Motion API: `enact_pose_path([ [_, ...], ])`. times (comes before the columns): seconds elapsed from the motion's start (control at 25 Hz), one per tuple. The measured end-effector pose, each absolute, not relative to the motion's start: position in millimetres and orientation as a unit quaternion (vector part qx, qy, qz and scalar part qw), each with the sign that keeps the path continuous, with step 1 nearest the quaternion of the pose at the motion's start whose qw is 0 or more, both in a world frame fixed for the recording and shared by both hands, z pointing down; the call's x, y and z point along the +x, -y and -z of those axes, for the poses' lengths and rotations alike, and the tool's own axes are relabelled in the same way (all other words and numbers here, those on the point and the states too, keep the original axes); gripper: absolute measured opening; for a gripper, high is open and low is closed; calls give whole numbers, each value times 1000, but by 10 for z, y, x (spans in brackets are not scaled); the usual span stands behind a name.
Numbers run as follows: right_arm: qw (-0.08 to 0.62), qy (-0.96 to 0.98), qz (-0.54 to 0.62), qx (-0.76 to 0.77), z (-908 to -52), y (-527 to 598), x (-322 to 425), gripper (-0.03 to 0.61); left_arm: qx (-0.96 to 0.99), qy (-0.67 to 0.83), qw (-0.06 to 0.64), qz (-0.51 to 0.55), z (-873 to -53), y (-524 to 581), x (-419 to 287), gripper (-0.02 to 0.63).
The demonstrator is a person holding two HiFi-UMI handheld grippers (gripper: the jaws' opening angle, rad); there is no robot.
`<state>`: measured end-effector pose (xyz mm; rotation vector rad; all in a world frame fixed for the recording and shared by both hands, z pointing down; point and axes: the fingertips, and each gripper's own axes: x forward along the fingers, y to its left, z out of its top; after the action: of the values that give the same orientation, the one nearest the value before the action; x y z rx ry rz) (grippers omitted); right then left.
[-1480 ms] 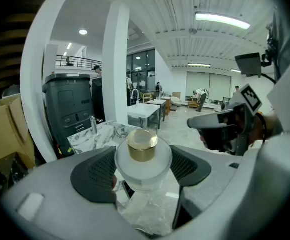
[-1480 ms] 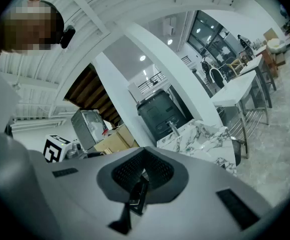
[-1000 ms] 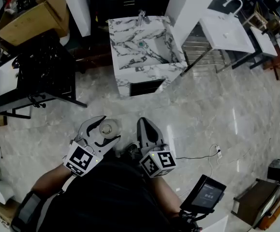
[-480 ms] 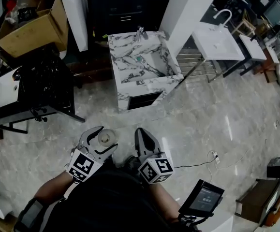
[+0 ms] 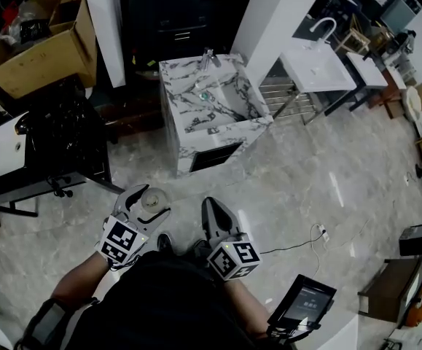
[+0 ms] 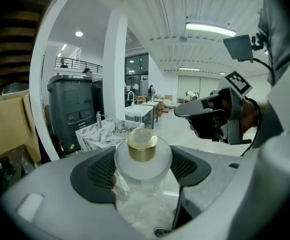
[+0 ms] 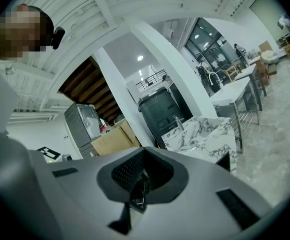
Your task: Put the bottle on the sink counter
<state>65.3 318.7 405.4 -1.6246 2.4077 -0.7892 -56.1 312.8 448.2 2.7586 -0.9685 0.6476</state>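
A clear frosted bottle [image 6: 142, 166] with a gold cap [image 6: 142, 144] stands upright between the jaws of my left gripper [image 5: 146, 200], which is shut on it; from above the bottle [image 5: 151, 198] shows as a pale disc. My right gripper [image 5: 214, 215] is beside it to the right, shut with nothing between its jaws. Both hang over the floor, a good way short of the marble sink counter [image 5: 209, 111], whose basin and tap [image 5: 207, 57] face me. In the left gripper view the marble sink counter [image 6: 107, 133] lies beyond the bottle, and the right gripper [image 6: 212, 115] shows at right.
A black cabinet with a white basin [image 5: 43, 144] stands left, a cardboard box [image 5: 39, 46] behind it. A white pillar [image 5: 272, 17] and a white sink on a metal stand [image 5: 318, 68] are right of the marble counter. A cable [image 5: 309, 239] and tablet [image 5: 302, 305] lie near my right.
The marble sink and the room have shifted in the head view as I moved. Both grippers keep their pose, the left still holding the bottle.
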Motion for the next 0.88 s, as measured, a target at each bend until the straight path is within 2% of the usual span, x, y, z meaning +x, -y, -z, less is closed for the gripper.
enact_pose_path([
  [0.4, 58, -789, 277, -546, -4207, -3227, 512, -5, 917, 327, 82, -211, -4586, -2941, -744, 327],
  [0.88, 64, -804, 303, -507, -4351, -2693, 526, -5, 905, 348, 91, -228, -4654, -2546, -622, 327],
])
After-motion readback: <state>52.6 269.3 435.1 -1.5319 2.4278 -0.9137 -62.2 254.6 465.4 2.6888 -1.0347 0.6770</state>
